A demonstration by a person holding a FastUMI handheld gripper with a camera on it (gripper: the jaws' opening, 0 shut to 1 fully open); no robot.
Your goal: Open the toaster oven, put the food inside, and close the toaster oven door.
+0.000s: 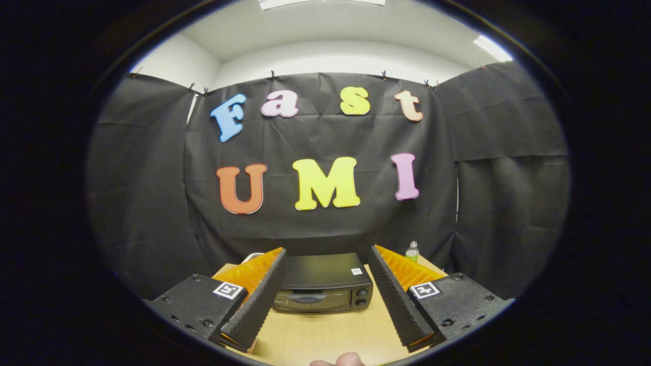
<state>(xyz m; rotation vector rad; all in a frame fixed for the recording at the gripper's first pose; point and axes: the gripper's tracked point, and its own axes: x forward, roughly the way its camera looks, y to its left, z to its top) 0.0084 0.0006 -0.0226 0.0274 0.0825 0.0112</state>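
1. A pale wooden tabletop (315, 335) fills the ground beneath the handheld tool and carries everything in play, running back to the black cloth of the booth.

2. A black, box-shaped metal toaster oven (323, 282) sits on that table at twelve o'clock from the gripper, framed in the gap between the two fingers but beyond their tips and well apart from them. Its door is shut. It looks heavy and rigid enough to stay put under a light pull, though on the smooth wood it may slide if tugged hard.

3. The gripper (326, 254) hovers with its fingers spread wide and nothing between them, one finger at ten o'clock of the oven and one at two o'clock.

4. The dark glass door panel (310, 301) spans the oven's front; glass is slick and fragile, a poor place to press.

5. A curved dark handle (307, 298) crosses the door and seems the sound place to take hold: stiff and narrow enough to pinch.

6. A small clear plastic bottle (412, 251) stands at two o'clock behind the oven.

7. Two round black knobs (361, 297) sit at three o'clock of the door.

8. A fingertip (348, 360) shows at six o'clock.
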